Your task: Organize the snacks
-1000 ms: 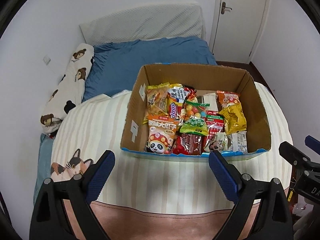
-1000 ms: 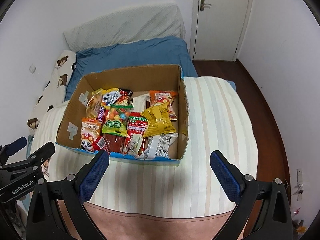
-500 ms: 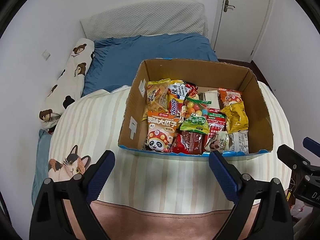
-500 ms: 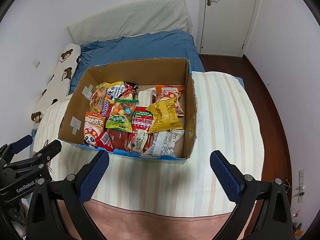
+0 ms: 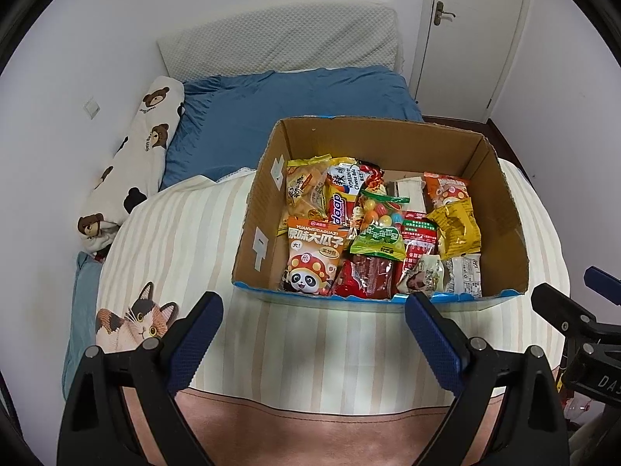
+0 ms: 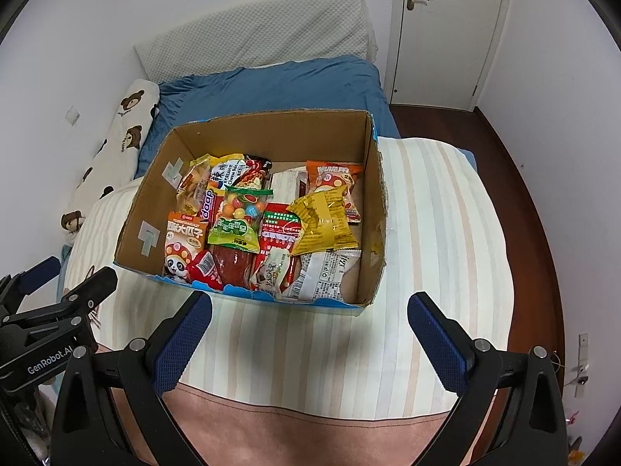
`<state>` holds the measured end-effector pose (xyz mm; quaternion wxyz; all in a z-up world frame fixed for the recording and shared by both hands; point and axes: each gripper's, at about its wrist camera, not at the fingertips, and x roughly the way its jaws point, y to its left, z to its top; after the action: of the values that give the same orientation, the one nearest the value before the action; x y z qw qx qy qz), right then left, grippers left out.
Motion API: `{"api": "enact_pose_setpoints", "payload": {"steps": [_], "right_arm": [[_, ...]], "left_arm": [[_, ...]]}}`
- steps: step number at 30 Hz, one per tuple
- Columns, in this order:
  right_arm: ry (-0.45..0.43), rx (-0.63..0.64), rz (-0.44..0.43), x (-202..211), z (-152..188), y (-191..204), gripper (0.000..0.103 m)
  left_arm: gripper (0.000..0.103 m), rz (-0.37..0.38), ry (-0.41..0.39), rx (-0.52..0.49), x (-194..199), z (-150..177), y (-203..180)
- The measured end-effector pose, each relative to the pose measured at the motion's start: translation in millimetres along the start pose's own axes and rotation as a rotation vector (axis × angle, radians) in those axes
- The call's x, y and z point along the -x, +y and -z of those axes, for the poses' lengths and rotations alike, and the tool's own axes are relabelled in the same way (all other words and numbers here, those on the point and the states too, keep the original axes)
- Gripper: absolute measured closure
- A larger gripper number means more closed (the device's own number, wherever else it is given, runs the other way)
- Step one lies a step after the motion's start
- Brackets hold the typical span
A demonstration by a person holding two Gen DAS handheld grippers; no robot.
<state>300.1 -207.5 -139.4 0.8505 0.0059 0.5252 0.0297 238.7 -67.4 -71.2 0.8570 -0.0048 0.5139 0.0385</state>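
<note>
Only L view: cat print (image 5: 134, 320) | R view: floor (image 6: 516, 178) | both jaws apart

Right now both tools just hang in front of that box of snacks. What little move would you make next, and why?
Probably lower the right gripper forward over the cardboard box's near edge toward the yellow crinkled packet. Both grippers are open and empty, short of the box, and that packet lies on top of the pile, so it looks easiest to lift first.

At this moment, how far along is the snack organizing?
Nothing looks done: the snack packets lie jumbled in the cardboard box. Nothing is in hand; the left hand-held gripper and right hand-held gripper are open and empty, short of the box. All sorting remains.
</note>
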Motion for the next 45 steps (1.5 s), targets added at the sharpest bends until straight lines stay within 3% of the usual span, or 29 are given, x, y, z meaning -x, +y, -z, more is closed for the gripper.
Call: {"api": "enact_pose_setpoints", "payload": {"steps": [45], "right_arm": [[-0.018, -0.005, -0.005, 15.0, 2.1, 1.7, 0.0]], "left_arm": [[0.007, -0.011, -0.02, -0.007, 14.0, -0.5, -1.3]]}}
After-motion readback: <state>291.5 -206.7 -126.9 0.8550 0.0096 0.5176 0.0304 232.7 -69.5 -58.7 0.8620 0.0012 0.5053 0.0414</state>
